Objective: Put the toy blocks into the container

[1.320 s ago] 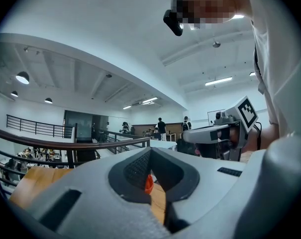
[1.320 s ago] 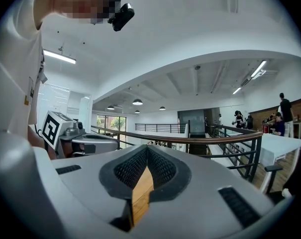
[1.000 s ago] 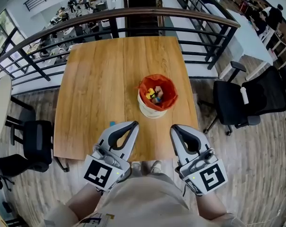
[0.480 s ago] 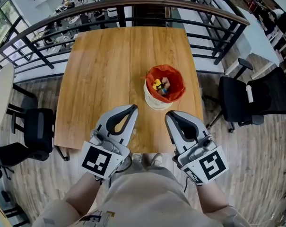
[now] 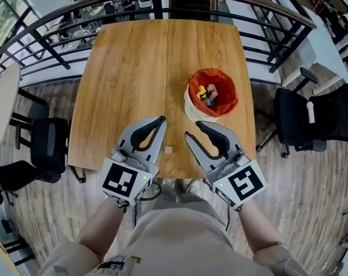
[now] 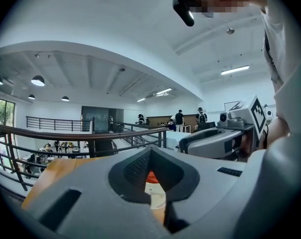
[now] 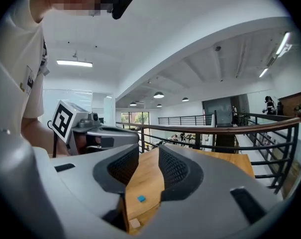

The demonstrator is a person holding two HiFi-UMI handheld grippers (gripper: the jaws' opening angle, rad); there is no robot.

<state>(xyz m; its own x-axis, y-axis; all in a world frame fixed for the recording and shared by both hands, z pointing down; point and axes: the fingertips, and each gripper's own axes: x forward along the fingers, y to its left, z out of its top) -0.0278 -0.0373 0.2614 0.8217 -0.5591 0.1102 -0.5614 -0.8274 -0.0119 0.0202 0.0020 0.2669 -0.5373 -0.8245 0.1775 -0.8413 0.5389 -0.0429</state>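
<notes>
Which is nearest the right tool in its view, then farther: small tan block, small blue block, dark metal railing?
1. Small tan block, lowest in view.
2. Small blue block, just beyond it.
3. Dark metal railing, far at the back.

One wooden counter (image 5: 122,79). On it, one container (image 5: 232,96) with an orange liner. Inside, at least three toy blocks (image 5: 207,94), heaped too closely for an exact count. Loose on the counter near its front edge, two more small pieces: one tan block (image 5: 168,150) and one blue block (image 7: 140,198). Beside the counter, two black office chairs: left chair (image 5: 47,148), right chair (image 5: 312,119).
</notes>
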